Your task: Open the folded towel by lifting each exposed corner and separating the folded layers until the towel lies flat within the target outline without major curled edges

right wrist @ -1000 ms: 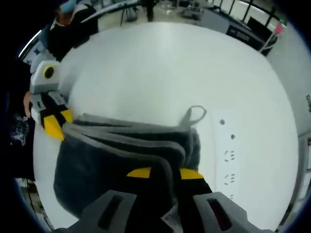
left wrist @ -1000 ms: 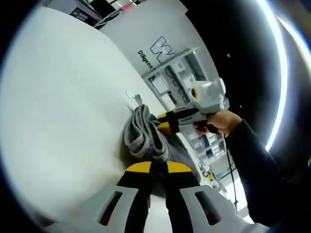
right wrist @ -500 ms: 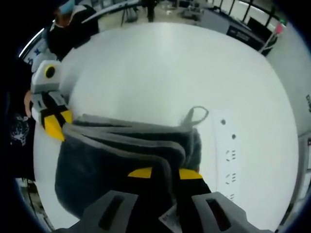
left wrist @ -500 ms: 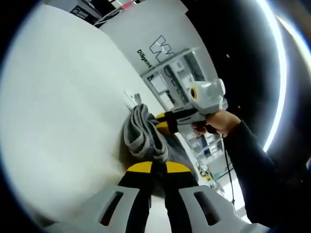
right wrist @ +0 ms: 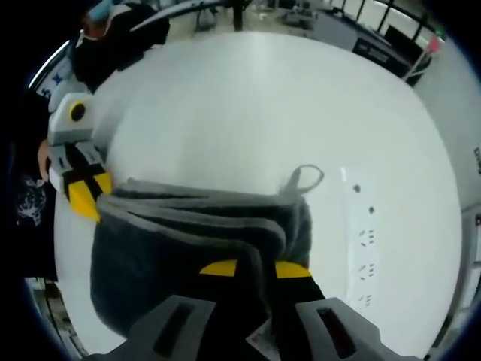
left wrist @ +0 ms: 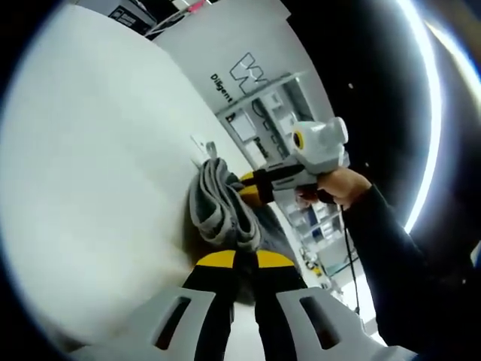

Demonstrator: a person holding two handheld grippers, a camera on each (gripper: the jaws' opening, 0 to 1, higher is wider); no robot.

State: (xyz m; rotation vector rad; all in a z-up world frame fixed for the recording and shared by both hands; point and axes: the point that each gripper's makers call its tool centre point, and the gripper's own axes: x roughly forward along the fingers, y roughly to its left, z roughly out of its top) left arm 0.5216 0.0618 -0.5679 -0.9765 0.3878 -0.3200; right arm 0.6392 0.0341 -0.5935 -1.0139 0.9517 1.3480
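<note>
A dark grey folded towel [right wrist: 188,241] hangs in several layers above the white table [right wrist: 248,105], with a hanging loop [right wrist: 304,179] at its upper right corner. My right gripper [right wrist: 254,268] is shut on the towel's near edge. My left gripper [right wrist: 89,197] is seen there at the towel's left corner, shut on it. In the left gripper view my left gripper [left wrist: 244,259] is shut on the towel [left wrist: 218,210], and my right gripper [left wrist: 255,188] pinches the far end, held by a hand in a dark sleeve.
A white power strip [right wrist: 364,241] lies on the table just right of the towel. A person in dark clothes stands past the table's far left edge. Shelves and a wall sign [left wrist: 244,75] rise beyond the table in the left gripper view.
Almost nothing differs. Both views have drifted slightly; the towel stays held up between the two shut grippers.
</note>
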